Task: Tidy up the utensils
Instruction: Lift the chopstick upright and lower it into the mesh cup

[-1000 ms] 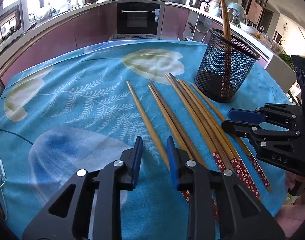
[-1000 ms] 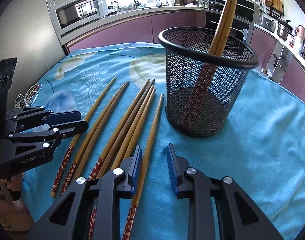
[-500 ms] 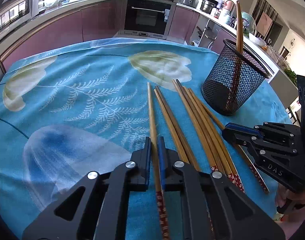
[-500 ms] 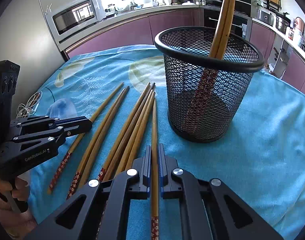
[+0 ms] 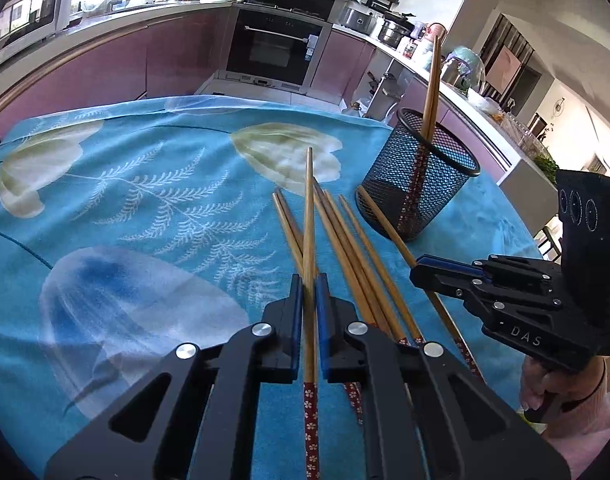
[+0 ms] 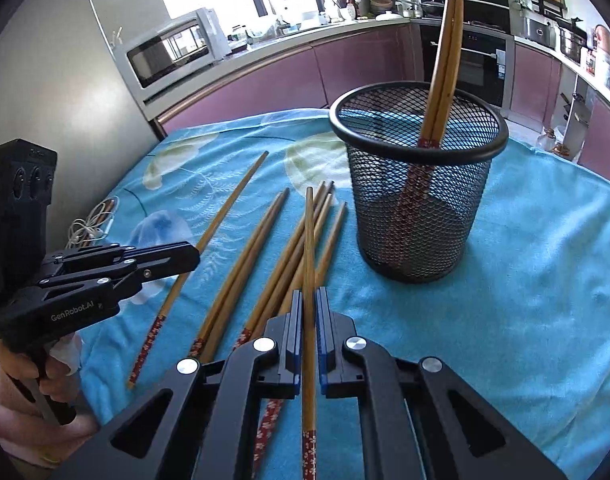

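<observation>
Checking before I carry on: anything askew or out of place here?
Nothing damaged. Several chopsticks lie loose and fanned out on the tablecloth beside the mesh holder, where only two stand.

On the side of your right gripper (image 5: 425, 270), seen from your left wrist camera, you can read the white letters "DAS". On the side of your left gripper (image 6: 185, 254), seen from your right wrist camera, you can read "GenRobot.AI" in white. The labels on the oven and the kitchen jars are too small for you to read.
</observation>
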Tool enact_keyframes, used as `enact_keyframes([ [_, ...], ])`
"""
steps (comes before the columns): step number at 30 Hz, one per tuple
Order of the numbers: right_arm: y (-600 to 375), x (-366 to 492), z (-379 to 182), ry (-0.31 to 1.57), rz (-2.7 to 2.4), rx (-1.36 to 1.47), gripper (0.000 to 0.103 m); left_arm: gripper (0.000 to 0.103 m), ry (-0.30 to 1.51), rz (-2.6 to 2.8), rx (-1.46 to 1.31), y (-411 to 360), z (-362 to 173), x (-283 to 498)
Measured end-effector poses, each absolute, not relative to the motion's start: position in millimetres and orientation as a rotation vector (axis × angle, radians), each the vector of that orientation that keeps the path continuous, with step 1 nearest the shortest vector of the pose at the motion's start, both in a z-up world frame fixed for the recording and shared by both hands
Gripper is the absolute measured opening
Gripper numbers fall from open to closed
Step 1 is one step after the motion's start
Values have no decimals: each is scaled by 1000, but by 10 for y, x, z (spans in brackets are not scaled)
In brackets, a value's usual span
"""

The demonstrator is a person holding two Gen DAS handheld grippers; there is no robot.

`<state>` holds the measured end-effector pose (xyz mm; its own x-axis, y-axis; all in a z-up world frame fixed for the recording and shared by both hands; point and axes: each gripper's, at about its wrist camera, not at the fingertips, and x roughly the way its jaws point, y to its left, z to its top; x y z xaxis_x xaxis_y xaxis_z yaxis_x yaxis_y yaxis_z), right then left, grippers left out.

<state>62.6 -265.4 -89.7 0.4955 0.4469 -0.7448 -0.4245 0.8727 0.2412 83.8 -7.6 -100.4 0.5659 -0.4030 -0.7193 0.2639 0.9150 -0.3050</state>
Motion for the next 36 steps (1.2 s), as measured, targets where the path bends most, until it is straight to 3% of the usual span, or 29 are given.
enact_keyframes([
  [19, -2573, 701, -1053, 980, 524, -33, 6, 8, 969, -400, -145, -96, -1288, 889],
  [29, -2565, 802, -1108, 1000, 498, -67, 11, 10, 980, -400, -83, -165, -1303, 1018],
  [36, -2620, 750, -1065, 974, 518, -25, 6, 7, 979, -386, -114, -150, -1280, 1039],
])
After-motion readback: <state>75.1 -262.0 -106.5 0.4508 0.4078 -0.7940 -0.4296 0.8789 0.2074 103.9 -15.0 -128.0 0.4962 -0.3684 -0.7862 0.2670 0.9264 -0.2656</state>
